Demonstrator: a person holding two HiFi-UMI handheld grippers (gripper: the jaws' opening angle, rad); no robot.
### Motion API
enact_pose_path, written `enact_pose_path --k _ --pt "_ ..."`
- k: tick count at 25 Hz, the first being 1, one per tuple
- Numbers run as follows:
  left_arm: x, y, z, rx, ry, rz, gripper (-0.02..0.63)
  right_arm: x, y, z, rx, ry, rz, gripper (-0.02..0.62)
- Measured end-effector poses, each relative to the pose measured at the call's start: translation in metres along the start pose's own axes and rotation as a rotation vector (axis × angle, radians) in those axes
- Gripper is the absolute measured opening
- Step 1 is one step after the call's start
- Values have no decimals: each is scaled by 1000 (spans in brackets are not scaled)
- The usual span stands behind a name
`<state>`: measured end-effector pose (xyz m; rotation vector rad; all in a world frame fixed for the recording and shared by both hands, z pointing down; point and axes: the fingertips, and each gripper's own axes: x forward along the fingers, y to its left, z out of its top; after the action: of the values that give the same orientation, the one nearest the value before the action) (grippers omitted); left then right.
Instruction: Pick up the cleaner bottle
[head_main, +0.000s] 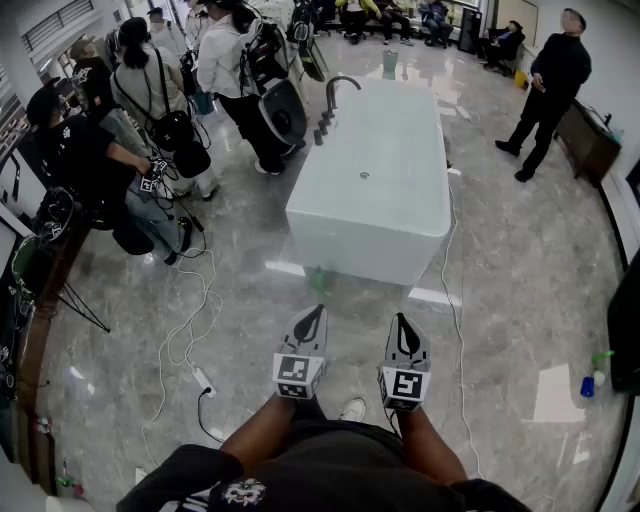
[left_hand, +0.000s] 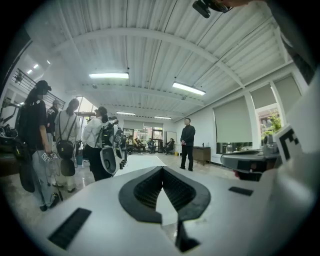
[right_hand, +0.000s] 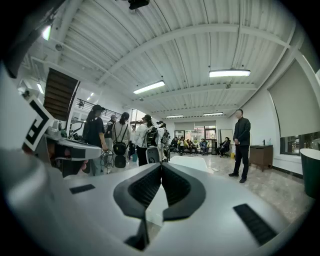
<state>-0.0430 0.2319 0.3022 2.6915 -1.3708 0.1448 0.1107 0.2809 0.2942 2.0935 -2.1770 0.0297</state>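
Observation:
A small green bottle (head_main: 318, 283) stands on the floor against the near end of the white bathtub (head_main: 372, 185). It is too small for me to make out more. Both grippers hang side by side in front of the person's legs, short of the tub. My left gripper (head_main: 318, 311) is shut with nothing in it, its tips a short way before the green bottle. To its right, my right gripper (head_main: 400, 320) is shut and empty too. In the left gripper view the jaws (left_hand: 162, 169) meet at the tip. In the right gripper view the gripper (right_hand: 161, 165) shows the same.
Several people (head_main: 150, 100) stand at the tub's left, and white cables (head_main: 190, 330) trail over the floor there. A person in black (head_main: 548, 85) stands at the far right. Green and blue bottles (head_main: 594, 374) sit on the floor at the right edge. A faucet (head_main: 335, 92) rises from the tub's far end.

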Motion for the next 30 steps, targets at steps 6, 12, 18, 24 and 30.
enact_pose_path --k 6,12,18,24,30 --pt "28 30 -10 25 8 15 6 39 4 -4 -7 0 15 15" --pt "87 74 -17 16 32 13 6 112 9 -11 -1 21 27 15" --pt "145 124 -29 5 71 1 6 189 13 -18 0 52 25 15" --pt "203 181 -35 6 88 3 6 263 15 -23 -18 104 -7 15" --pt "253 234 -20 -45 111 -46 6 321 25 -30 9 169 -55 15"
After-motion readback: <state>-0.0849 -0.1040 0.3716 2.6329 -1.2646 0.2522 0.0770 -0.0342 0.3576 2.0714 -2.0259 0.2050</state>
